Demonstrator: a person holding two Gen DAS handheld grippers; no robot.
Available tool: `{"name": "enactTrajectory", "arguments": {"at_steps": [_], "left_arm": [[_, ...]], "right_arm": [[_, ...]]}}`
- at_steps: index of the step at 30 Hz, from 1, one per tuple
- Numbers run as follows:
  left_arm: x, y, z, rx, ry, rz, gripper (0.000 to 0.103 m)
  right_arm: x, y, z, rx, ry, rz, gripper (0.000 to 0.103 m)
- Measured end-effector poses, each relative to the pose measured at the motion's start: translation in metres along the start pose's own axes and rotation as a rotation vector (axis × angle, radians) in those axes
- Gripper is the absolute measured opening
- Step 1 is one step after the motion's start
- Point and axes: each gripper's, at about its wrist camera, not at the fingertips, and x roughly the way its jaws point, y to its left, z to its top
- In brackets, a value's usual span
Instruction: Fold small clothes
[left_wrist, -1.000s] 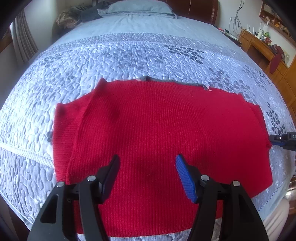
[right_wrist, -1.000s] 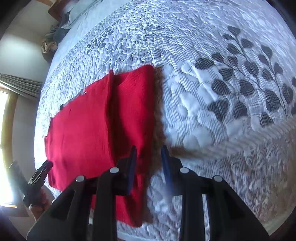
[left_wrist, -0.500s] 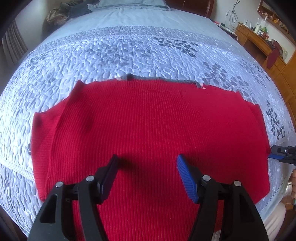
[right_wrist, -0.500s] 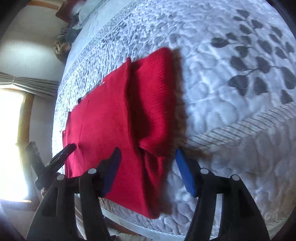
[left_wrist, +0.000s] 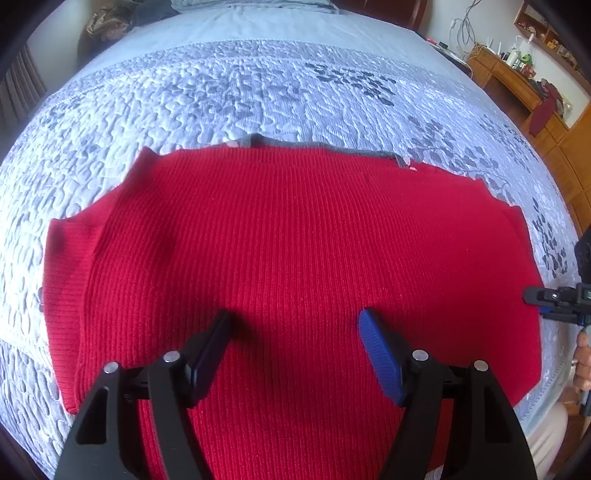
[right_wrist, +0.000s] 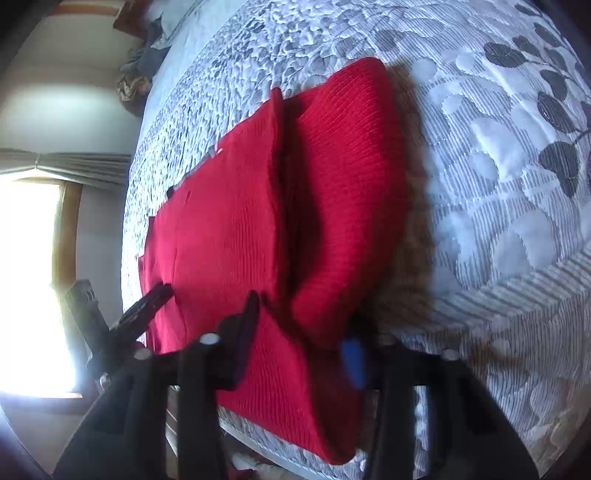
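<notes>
Sweater (left_wrist: 295, 258), red, lies flat on the bed (left_wrist: 258, 92), its grey collar at 12 o'clock in your left view. Your left gripper (left_wrist: 295, 332) hovers over the lower middle of the knit, its jaws opening and nothing between them. Your right gripper (right_wrist: 301, 332), at 3 o'clock, straddles the folded sleeve edge; its jaws are closing, with red fabric between them.
</notes>
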Motion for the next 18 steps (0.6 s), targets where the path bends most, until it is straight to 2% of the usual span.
{"name": "enactTrajectory", "arguments": {"at_steps": [5,7,11,15,18], "left_arm": [[0.002,0.004,-0.003,0.013,0.003,-0.034,0.073],[0.003,0.005,-0.002,0.018,0.007,-0.047,0.074],[0.001,0.005,-0.001,0.026,0.013,-0.059,0.075],[-0.013,0.016,0.002,-0.011,-0.003,-0.099,0.074],[-0.024,0.028,0.007,0.0,-0.028,-0.029,0.074]], "right_arm": [[-0.01,0.001,-0.001,0.029,-0.029,0.0,0.019],[-0.014,0.009,-0.002,0.031,-0.046,-0.034,0.017],[-0.025,0.049,-0.002,-0.062,-0.086,-0.135,0.017],[-0.03,0.097,-0.002,-0.167,-0.107,-0.203,0.017],[-0.026,0.135,-0.002,-0.248,-0.109,-0.211,0.017]]}}
